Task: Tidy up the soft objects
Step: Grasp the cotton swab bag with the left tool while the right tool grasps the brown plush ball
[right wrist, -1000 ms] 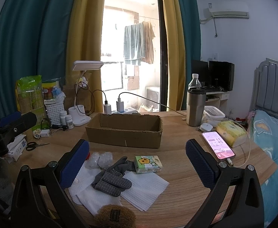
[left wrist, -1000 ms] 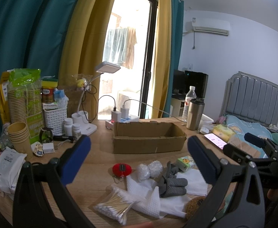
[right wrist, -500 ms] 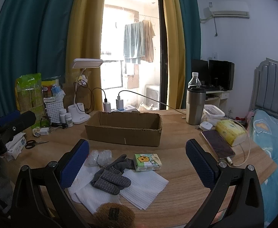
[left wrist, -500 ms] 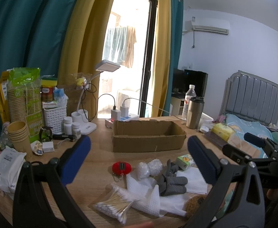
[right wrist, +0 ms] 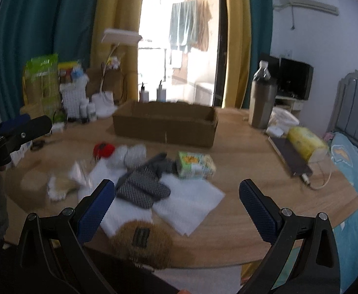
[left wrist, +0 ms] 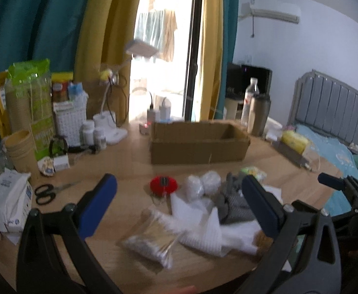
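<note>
Scissors [left wrist: 45, 193] lie at the table's left edge. Toward the middle, a grey glove [right wrist: 142, 183] rests on white cloths [right wrist: 188, 201] in front of the cardboard box [right wrist: 165, 125]. The left gripper [left wrist: 179, 196] and right gripper [right wrist: 176, 196] hover above, both spread wide and holding nothing.

Daylight poured in through the glass door [right wrist: 179, 49] at the back and blew that whole area out to white, while the curtains [left wrist: 44, 36] beside it stayed dark. Both views were smeared with motion blur; the cardboard box [right wrist: 165, 125] and the white cloths [left wrist: 203, 220] on the worktop [right wrist: 252, 183] looked soft. Fisheye bending curved everything near the edges, and the corners went black.
</note>
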Demonstrator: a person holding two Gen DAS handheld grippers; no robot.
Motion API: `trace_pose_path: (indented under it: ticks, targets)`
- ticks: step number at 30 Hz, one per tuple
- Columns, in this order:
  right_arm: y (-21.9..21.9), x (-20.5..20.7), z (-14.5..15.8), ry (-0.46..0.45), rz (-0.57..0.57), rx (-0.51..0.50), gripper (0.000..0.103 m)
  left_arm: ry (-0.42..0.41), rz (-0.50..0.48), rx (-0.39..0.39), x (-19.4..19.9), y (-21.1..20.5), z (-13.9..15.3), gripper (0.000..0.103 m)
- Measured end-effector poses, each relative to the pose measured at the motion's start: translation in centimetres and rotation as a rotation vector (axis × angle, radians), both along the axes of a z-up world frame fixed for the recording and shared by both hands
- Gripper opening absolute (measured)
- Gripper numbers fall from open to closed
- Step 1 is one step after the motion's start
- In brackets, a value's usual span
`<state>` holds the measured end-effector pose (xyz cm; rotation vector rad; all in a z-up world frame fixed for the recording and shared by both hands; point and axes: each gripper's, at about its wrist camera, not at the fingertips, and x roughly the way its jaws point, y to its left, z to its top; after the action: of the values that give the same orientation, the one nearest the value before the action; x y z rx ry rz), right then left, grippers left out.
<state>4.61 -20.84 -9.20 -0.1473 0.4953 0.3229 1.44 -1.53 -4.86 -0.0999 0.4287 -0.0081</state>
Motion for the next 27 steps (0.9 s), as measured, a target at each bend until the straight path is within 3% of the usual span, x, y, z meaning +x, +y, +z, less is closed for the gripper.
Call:
trace_pose_path:
  ticks: [7, 19, 27]
  targets:
    - [0.7, 0.3, -3.1, 0.106, 0.049, -0.037, 0.102, 0.093, 0.016, -0.001, 0.9, 0.6, -2.6, 0.103]
    - [1.2, 1.0, -5.5, 0.234, 0.092, -0.019, 0.087, 0.296, 0.006, 0.003, 3.5, 1.9, -6.9, 0.102]
    - [1.8, 1.1, -6.3, 0.275, 0.122, -0.016, 0.075, 0.331, -0.006, 0.025, 4.2, 2.1, -7.7, 0.102]
